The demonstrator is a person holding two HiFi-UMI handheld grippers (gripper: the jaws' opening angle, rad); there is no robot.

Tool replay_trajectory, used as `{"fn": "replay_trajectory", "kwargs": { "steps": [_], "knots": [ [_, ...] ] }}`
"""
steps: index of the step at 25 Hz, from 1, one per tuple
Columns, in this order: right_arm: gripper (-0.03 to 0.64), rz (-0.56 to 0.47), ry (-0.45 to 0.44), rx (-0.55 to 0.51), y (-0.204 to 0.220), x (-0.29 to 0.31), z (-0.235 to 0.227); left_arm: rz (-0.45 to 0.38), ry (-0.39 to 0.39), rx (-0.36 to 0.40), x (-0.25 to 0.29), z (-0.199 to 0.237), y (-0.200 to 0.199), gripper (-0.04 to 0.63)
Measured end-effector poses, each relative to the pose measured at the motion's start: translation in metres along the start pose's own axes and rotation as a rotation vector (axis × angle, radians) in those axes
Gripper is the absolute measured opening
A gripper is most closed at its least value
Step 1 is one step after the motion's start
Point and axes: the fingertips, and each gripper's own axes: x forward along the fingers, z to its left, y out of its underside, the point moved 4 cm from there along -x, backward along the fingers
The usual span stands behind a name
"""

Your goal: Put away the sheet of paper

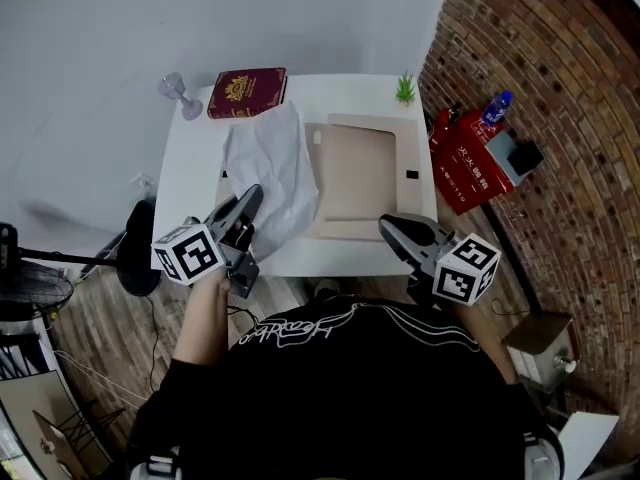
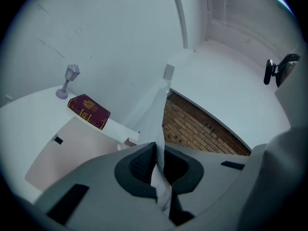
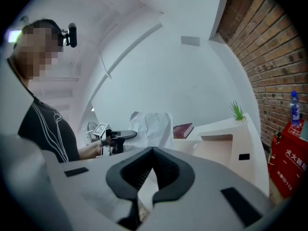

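Observation:
A crumpled white sheet of paper [image 1: 270,173] hangs lifted over the left half of the white table [image 1: 190,183]. My left gripper [image 1: 247,202] is shut on the sheet's near edge. In the left gripper view the paper [image 2: 158,124] runs up from between the closed pads. My right gripper [image 1: 392,227] is over the table's front edge at the right, shut with nothing in it. In the right gripper view its tips [image 3: 153,150] meet, and beyond them are the sheet [image 3: 151,128] and the left gripper [image 3: 120,135]. A beige flat tray or folder [image 1: 355,173] lies open beside the sheet.
A maroon book [image 1: 247,92] and a silver goblet [image 1: 180,95] stand at the table's back left, a small green plant [image 1: 405,88] at the back right. A red box [image 1: 470,158] with a blue bottle [image 1: 496,108] sits by the brick wall. A fan [image 1: 30,278] stands on the left floor.

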Motion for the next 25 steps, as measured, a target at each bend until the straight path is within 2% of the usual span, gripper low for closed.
{"fn": "replay_trajectory", "kwargs": {
  "steps": [3, 15, 20, 25],
  "knots": [
    [0.001, 0.001, 0.028, -0.001, -0.003, 0.005, -0.006, 0.028, 0.03, -0.009, 0.012, 0.01, -0.003, 0.032],
    [0.001, -0.017, 0.114, -0.003, -0.015, 0.008, -0.021, 0.072, 0.175, -0.159, 0.041, 0.021, -0.011, 0.032],
    [0.0, -0.017, 0.137, 0.006, -0.014, 0.011, -0.024, 0.115, 0.168, -0.203, 0.052, 0.037, -0.003, 0.032],
    [0.001, -0.016, 0.164, 0.025, -0.009, 0.013, -0.028, 0.16, 0.113, -0.151, 0.061, 0.058, 0.003, 0.032]
  ]
}}
